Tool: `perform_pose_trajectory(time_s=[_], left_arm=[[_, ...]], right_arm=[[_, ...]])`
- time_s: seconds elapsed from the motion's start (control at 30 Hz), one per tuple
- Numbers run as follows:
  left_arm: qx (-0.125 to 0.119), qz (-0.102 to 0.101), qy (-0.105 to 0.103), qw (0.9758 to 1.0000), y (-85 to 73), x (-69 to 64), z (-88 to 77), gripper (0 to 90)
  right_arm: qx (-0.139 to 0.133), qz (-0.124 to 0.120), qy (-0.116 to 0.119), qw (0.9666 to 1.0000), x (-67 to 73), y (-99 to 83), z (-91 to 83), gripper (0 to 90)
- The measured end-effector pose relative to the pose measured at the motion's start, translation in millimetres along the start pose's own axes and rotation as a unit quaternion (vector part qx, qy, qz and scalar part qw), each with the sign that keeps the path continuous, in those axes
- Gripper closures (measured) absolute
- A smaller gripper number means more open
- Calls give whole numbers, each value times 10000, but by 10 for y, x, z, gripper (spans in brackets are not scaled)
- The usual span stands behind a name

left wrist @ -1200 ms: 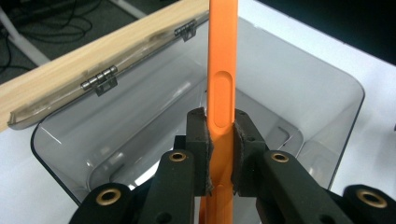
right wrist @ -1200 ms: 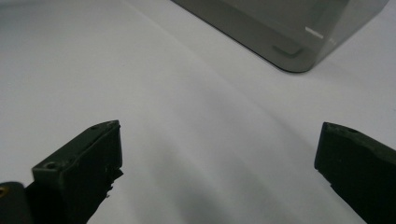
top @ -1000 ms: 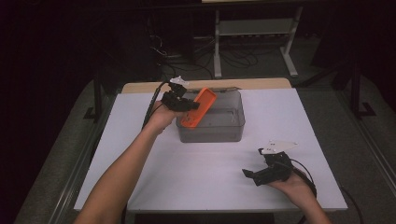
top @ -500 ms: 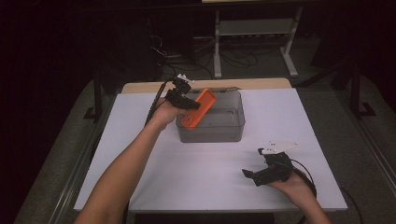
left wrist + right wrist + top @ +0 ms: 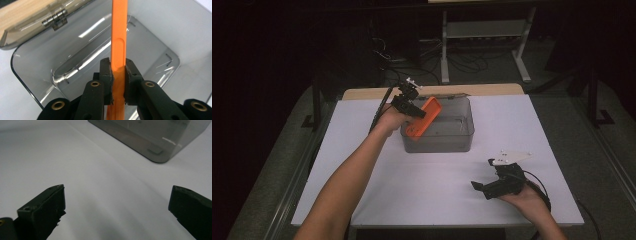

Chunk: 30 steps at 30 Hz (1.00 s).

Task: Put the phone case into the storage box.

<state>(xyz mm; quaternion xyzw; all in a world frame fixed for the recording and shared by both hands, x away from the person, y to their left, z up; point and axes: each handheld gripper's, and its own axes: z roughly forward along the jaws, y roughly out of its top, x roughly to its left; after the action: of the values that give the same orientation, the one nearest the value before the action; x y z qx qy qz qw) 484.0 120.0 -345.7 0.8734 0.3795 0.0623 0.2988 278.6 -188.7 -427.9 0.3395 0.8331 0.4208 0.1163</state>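
While the left gripper (image 5: 416,111) sits just above the middle of the high view, its jaws are pinched on a flat orange piece (image 5: 424,118), which tilts up to the right over the left end of a smoky grey box (image 5: 447,139). From the left gripper view, the left gripper (image 5: 117,82) has one pad on each flat side of the orange piece (image 5: 119,47); the piece runs edge-on from between the jaws straight to the top of the frame. Behind it lies the open, bare inside of the grey box (image 5: 37,60), its hinged lid (image 5: 30,30) folded back at the upper left.

Low on the right of the high view, the right gripper (image 5: 482,186) rests in a hand (image 5: 527,200) over the white table (image 5: 422,190), well apart from the box. Seen in the right gripper view, the right gripper (image 5: 117,207) has its jaws spread wide with only white tabletop (image 5: 100,195) between them, and a corner of the grey box (image 5: 160,147) sits at the upper right.
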Motion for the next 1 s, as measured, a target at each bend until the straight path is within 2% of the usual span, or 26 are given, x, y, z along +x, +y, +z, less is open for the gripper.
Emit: perform_pose_trajectory(time_s=[0.4,1.0], left_arm=[[355,-306,43,9989,15,58,92,796],[736,-646,136,9951,37,60,166,796]], right_arm=[[-20,-4,12,10000,-2,0,-8,4],[-20,-15,18,10000,4,3,-6,4]])
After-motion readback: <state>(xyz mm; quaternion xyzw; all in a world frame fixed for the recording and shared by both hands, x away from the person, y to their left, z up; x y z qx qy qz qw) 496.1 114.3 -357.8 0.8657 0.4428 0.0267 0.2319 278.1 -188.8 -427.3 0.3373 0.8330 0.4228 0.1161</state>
